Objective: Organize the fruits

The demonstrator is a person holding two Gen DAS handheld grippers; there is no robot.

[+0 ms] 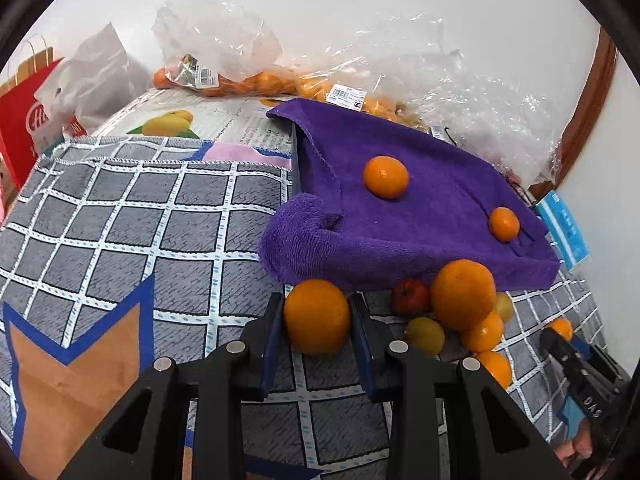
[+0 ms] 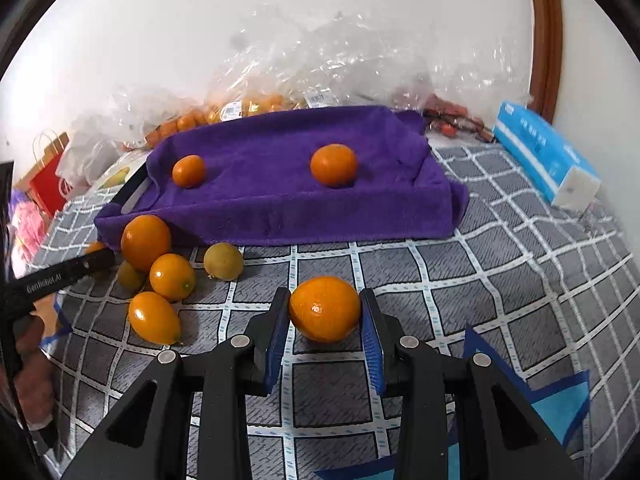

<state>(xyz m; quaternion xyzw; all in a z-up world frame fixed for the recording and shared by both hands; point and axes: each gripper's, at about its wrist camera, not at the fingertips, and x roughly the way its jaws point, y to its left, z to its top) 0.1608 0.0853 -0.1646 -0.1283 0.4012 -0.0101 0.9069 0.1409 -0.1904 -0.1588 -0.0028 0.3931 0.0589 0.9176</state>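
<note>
Two mandarins (image 2: 333, 165) on towel (image 2: 280, 208), fruit pile (image 2: 160, 272) before it

A home room, lived-in and cluttered.
Checked blanket (image 1: 120, 216), purple towel (image 1: 400, 200), price-tagged plastic fruit bags (image 1: 224, 68), red paper shopping bag (image 1: 24, 120), tissue pack (image 2: 548, 160), white wall, wooden trim.

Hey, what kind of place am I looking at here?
Probably a room in a home: a grey checked fabric cover, clear plastic grocery bags of oranges against a white wall, and a red paper shopping bag.
</note>
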